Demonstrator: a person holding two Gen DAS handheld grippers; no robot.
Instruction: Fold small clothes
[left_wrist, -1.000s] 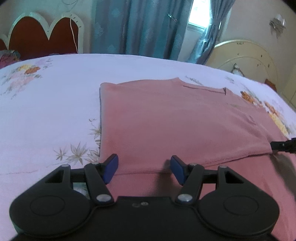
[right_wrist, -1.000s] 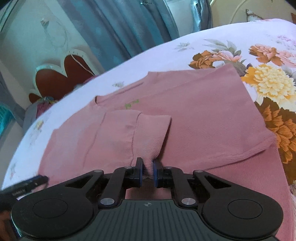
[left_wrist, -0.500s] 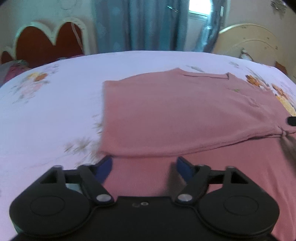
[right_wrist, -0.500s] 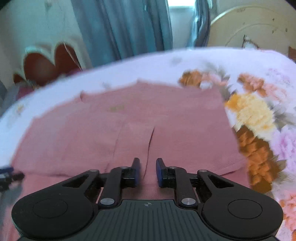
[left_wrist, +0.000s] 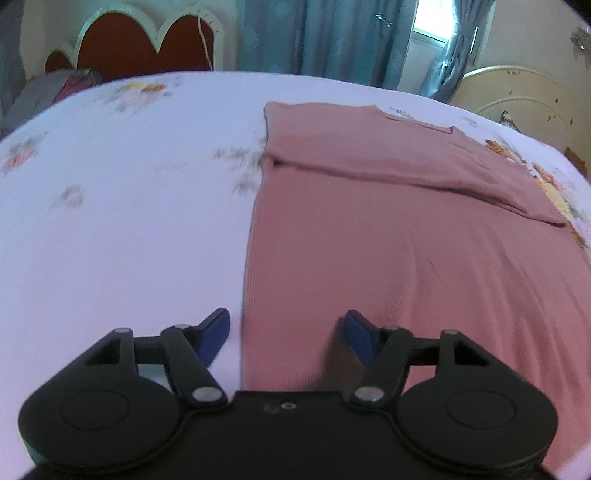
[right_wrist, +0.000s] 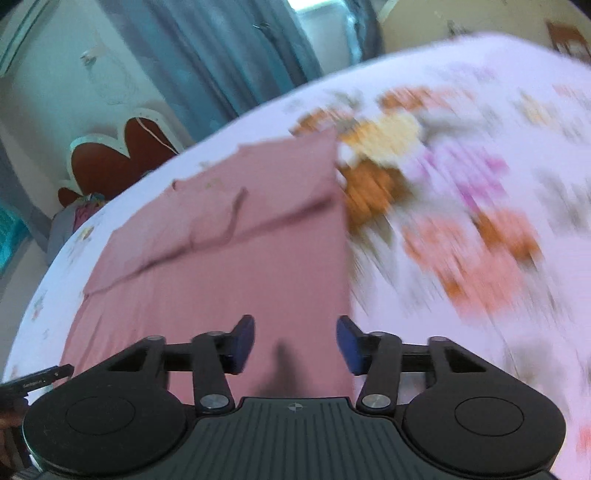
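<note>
A pink garment (left_wrist: 406, 258) lies flat on a bed (left_wrist: 129, 221) with a pale flowered sheet, its sleeves folded across the upper body. Wide bare sheet lies open beyond its left edge, and flowered sheet beyond its right edge.

The left hand-held gripper (left_wrist: 288, 332) hangs over the garment's lower left edge: one blue pad above the sheet, the other above the cloth. Its jaws are closing, pressing on nothing.

The right hand-held gripper (right_wrist: 295, 343) hangs over the lower right edge, jaws opening, with cloth below them but none gripped. A second ago it pinched a sleeve cuff; that sleeve now lies folded flat. Both tools have drawn back from the sleeves toward the hem.

Only the right wrist view shows the other tool's tip (right_wrist: 40, 378), at its left border; it is also heavily blurred.
</note>
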